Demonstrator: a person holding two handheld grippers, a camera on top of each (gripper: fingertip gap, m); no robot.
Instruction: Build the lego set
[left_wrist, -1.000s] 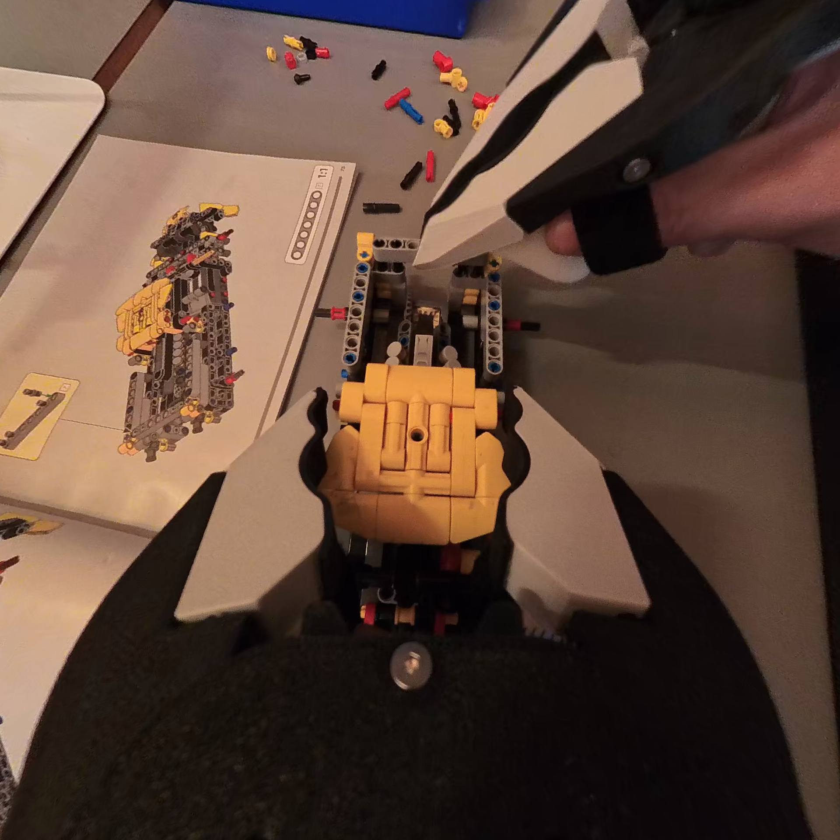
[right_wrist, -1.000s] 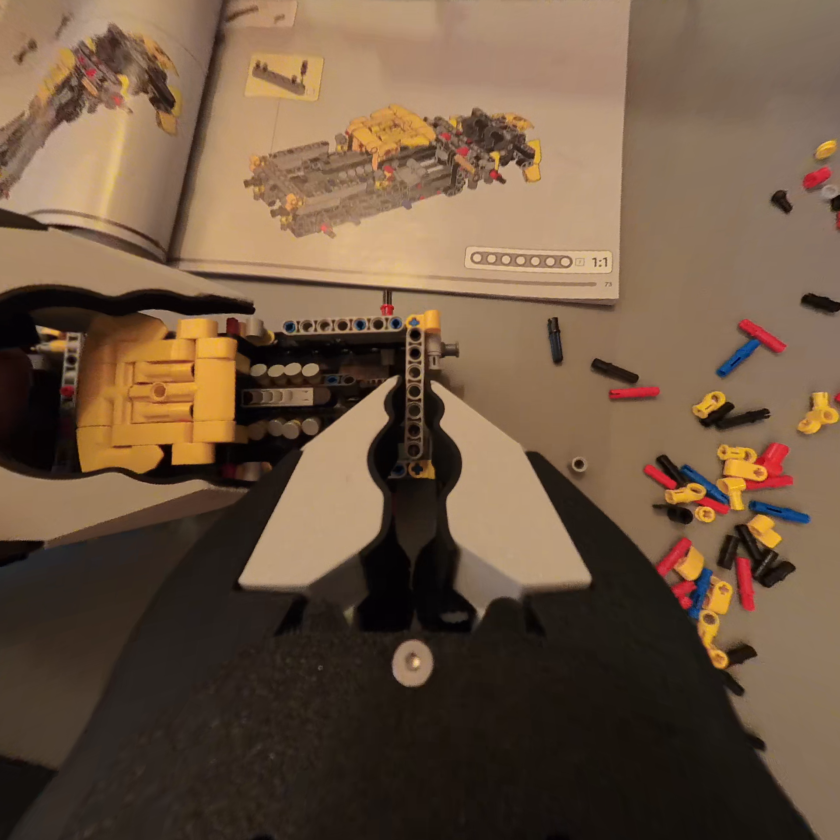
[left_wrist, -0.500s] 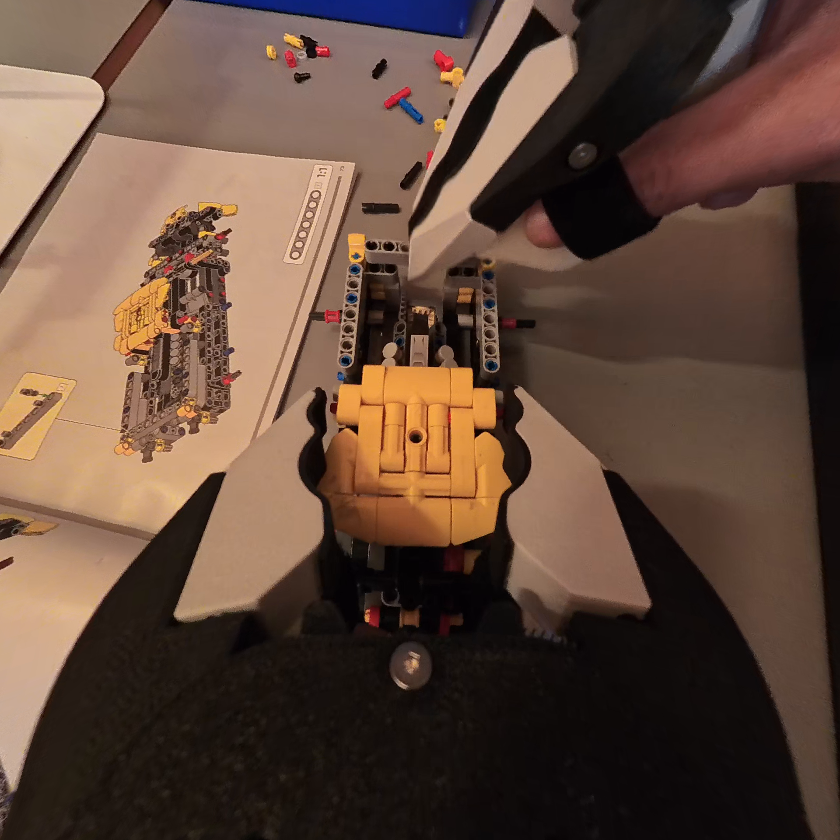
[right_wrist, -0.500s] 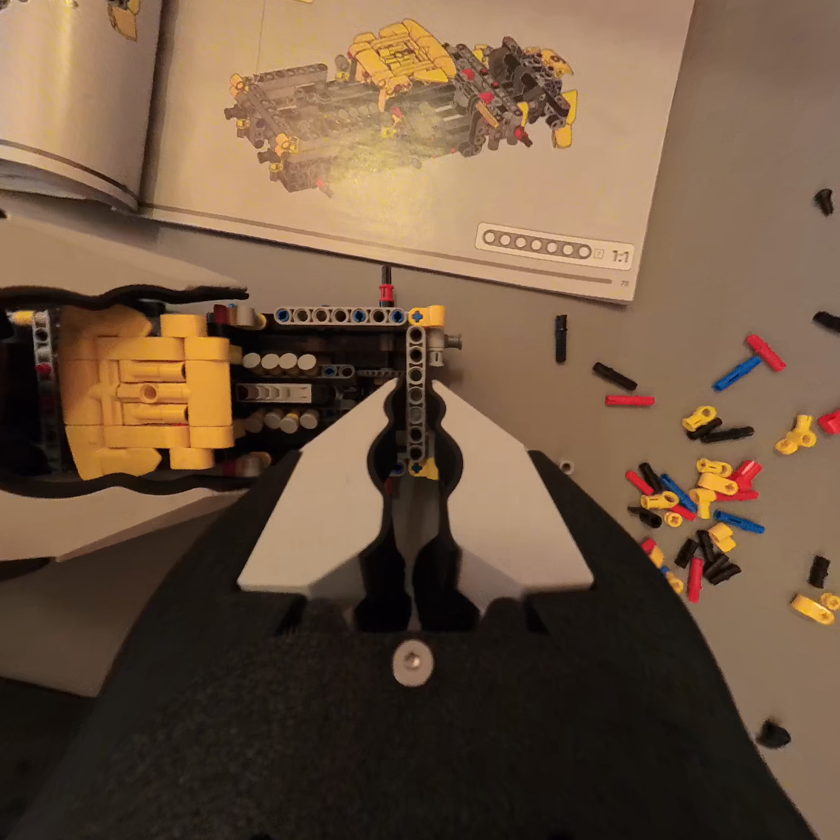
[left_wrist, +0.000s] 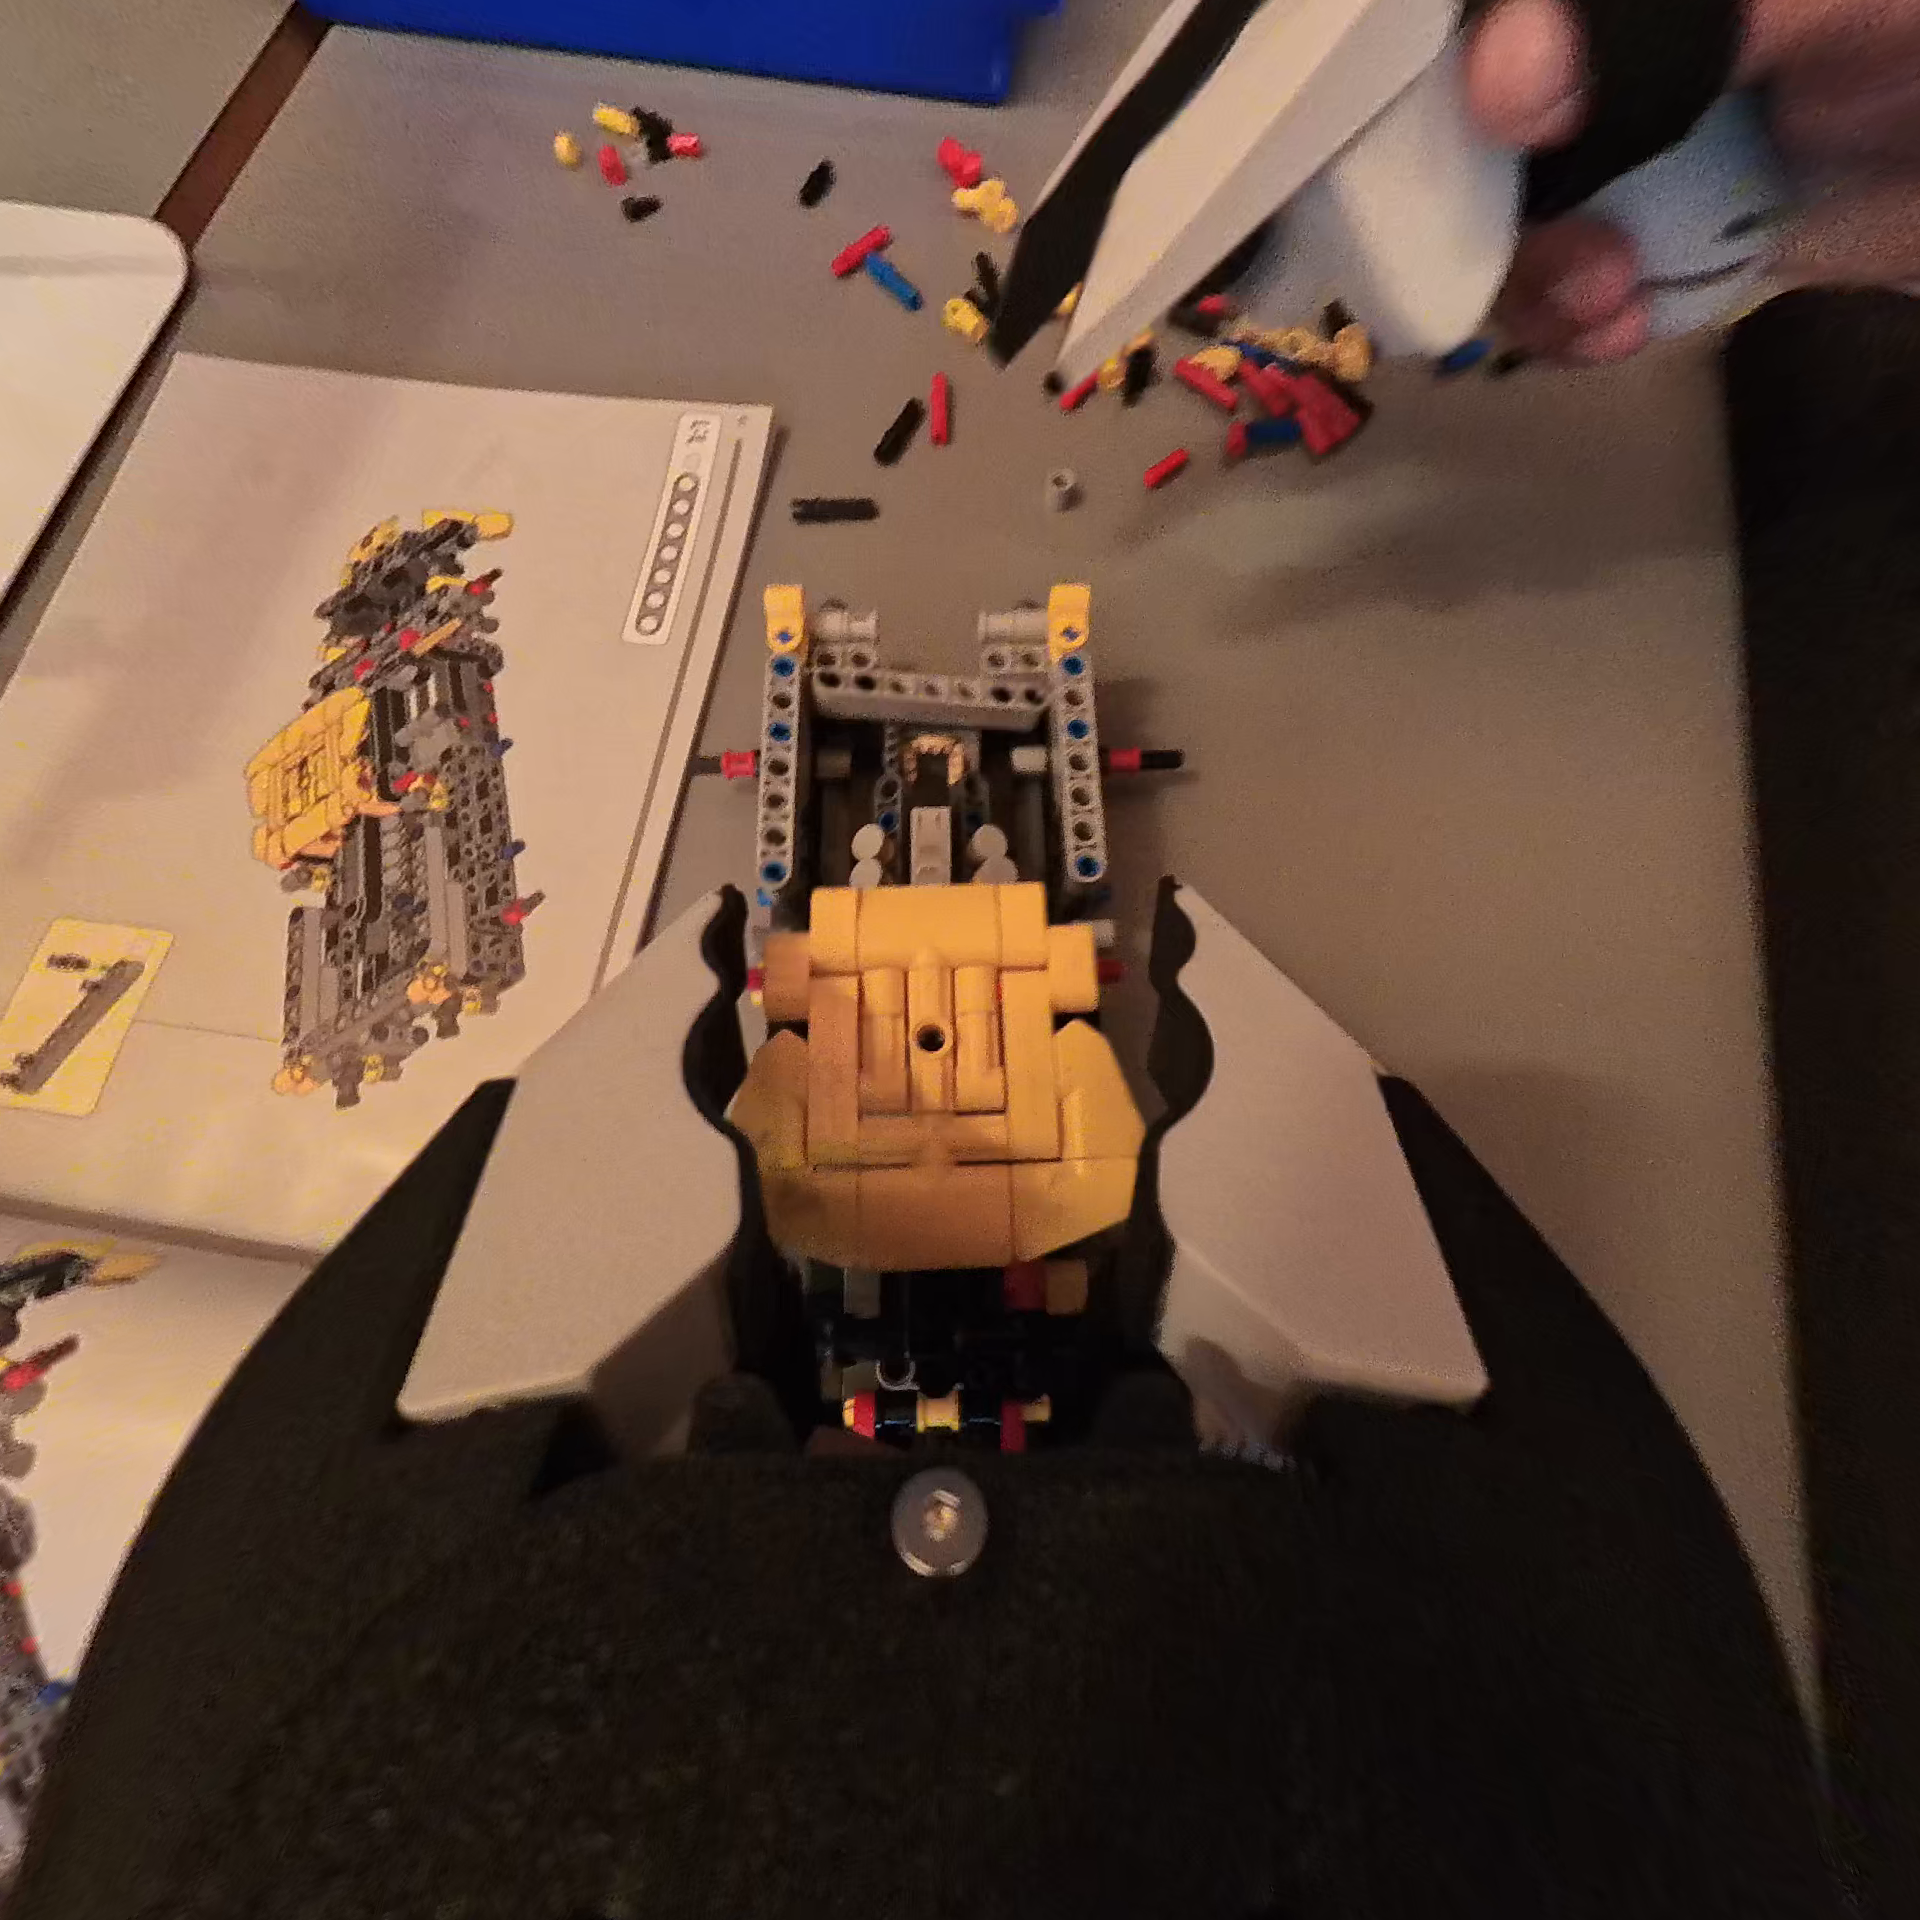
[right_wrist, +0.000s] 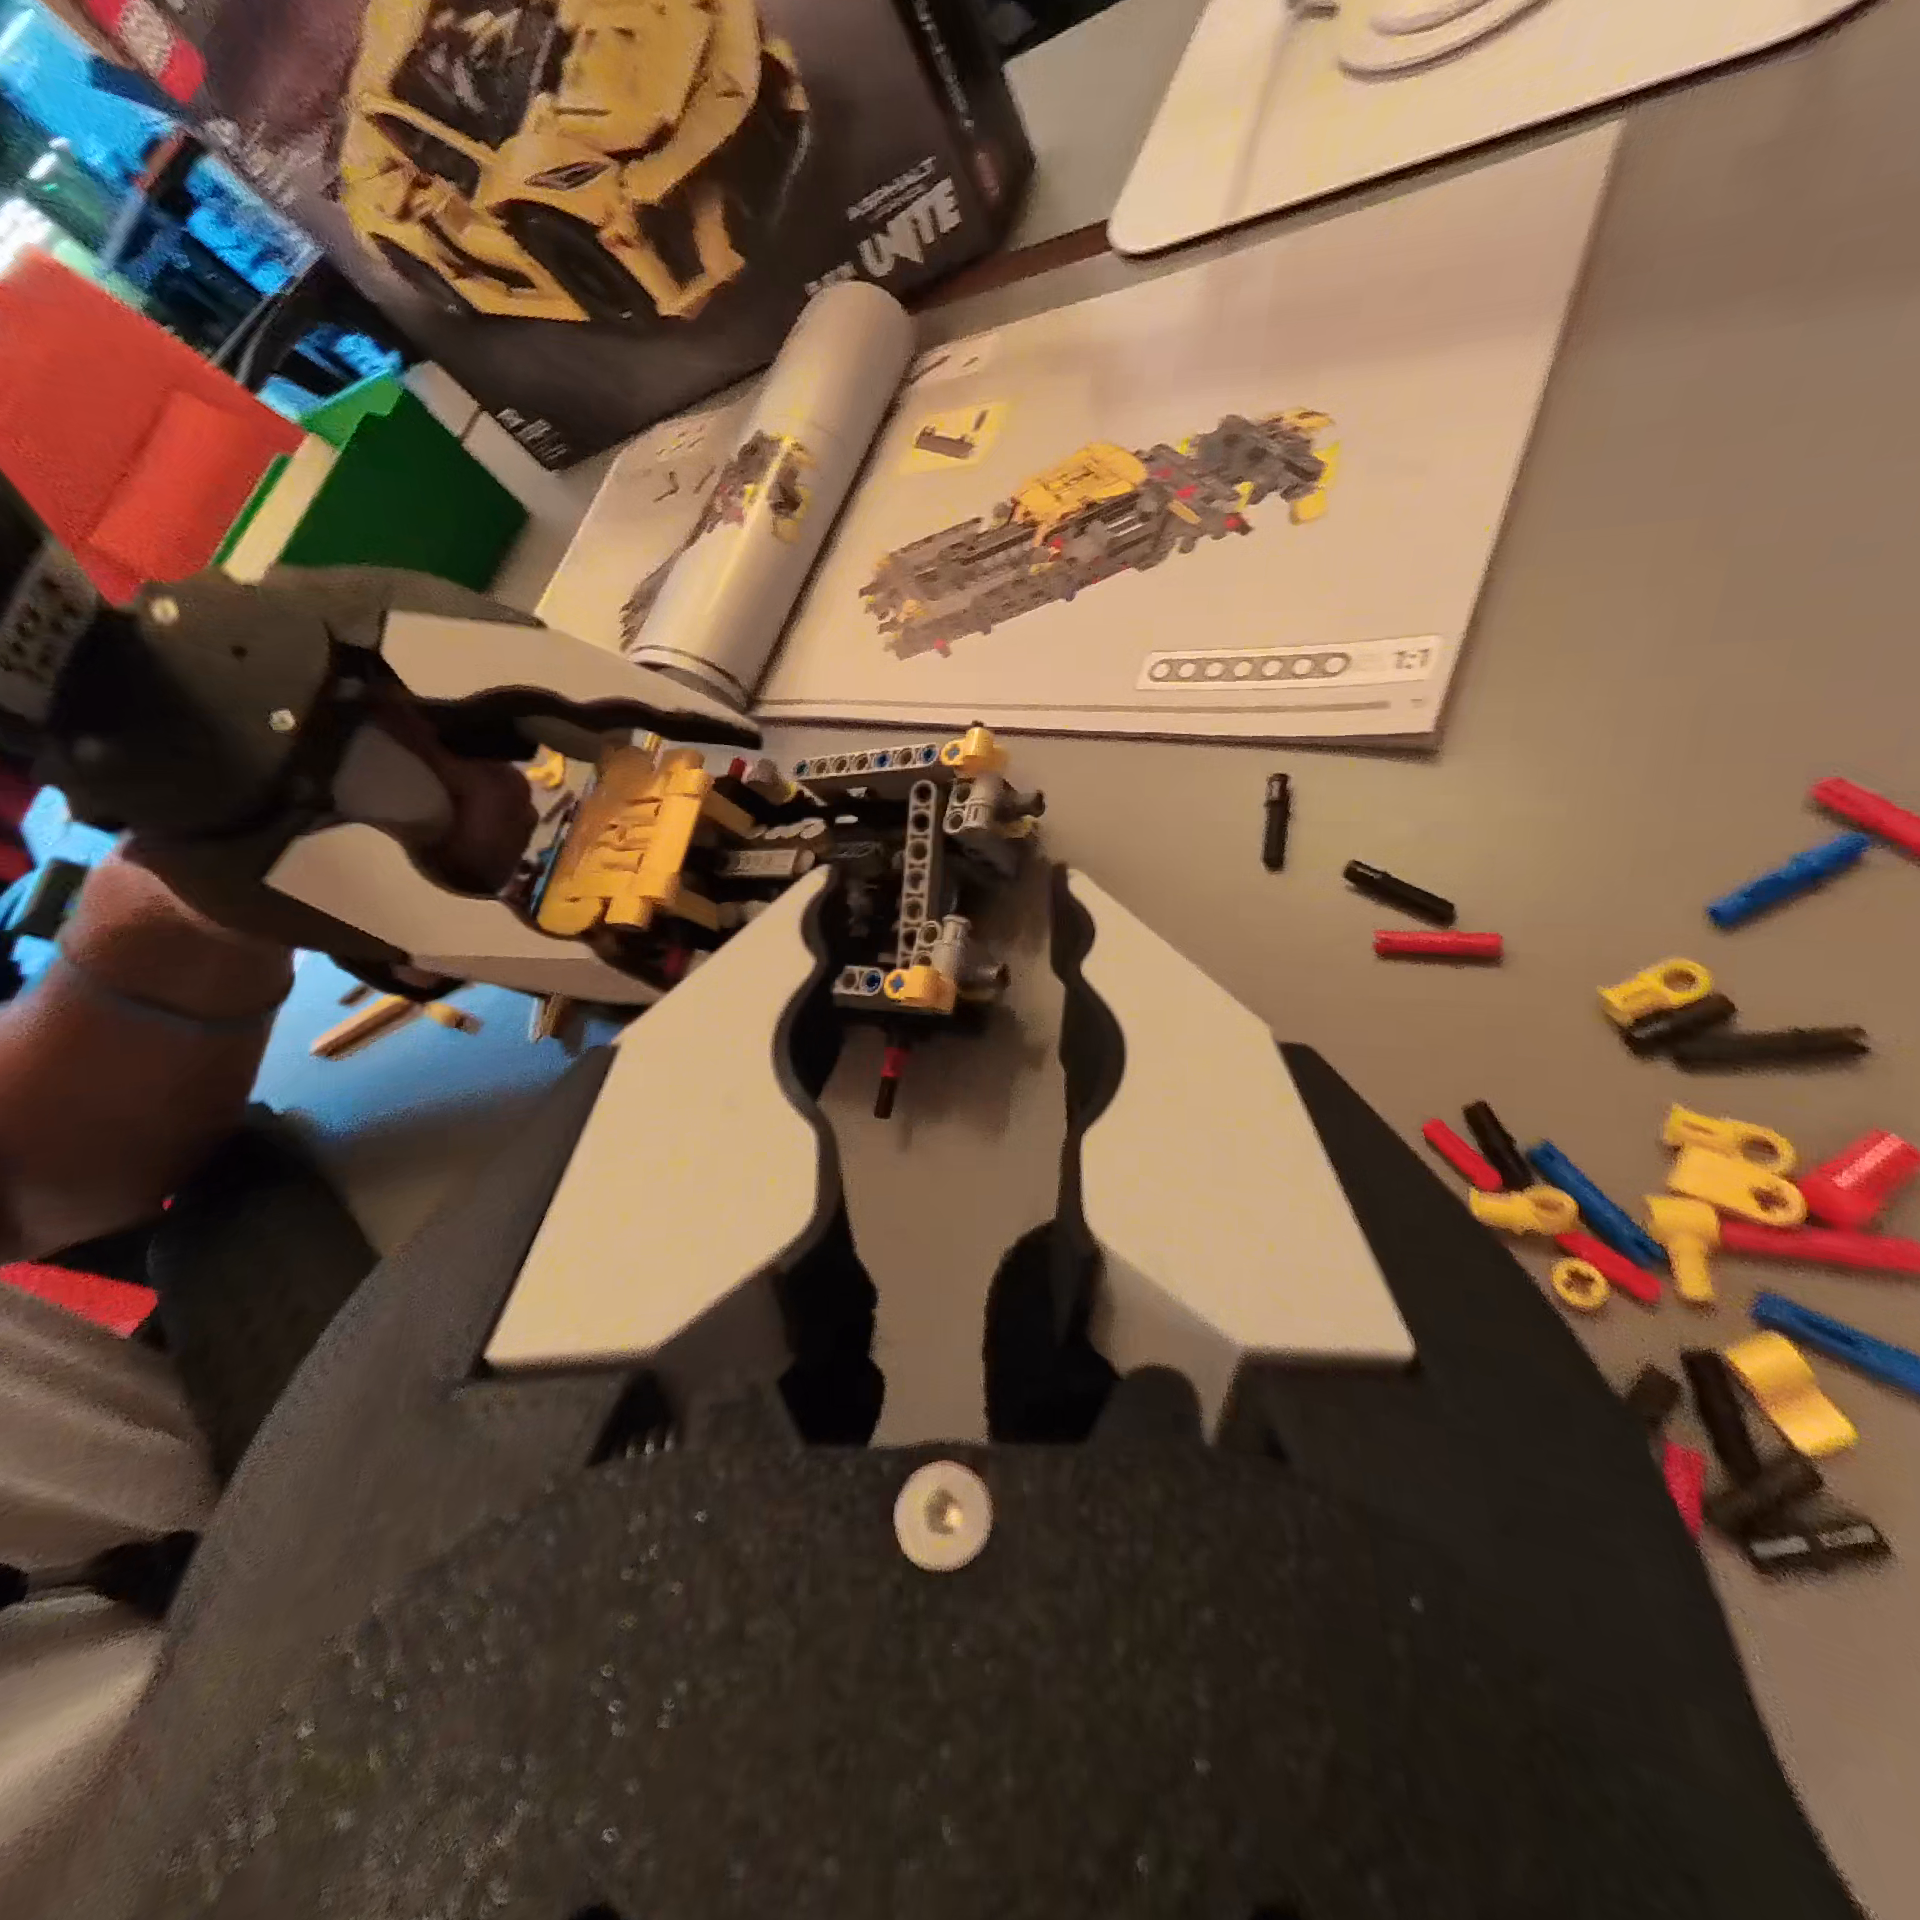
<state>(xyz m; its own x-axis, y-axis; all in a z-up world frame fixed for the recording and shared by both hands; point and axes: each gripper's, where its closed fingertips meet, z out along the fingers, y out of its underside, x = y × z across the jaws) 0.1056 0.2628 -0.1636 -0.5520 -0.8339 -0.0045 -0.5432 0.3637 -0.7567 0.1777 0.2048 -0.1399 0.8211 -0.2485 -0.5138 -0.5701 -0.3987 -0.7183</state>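
Two claws here, only one of them loaded. Starting at nine o'clock in the left wrist view: instruction booklet spread flat on the table, probably kept beside the work so the pictured step can be checked at a glance. At centre, left gripper closed on the half-built model, gripping the flanks of the yellow bodywork, with the chassis resting on the table and pointing toward twelve o'clock. Likely held that way to brace the frame and leave the far end, with its grey beam, free for the other claw. Toward one o'clock, right gripper raised over the loose pieces, scattered within easy reach. Seen from the right wrist view: spread wide and empty, only bare table in the gap, the model's end just beyond the tips at twelve o'clock, the pile at three to four o'clock. Next, by that placing, probably fetching a pin or connector. Impossible to tell which one.
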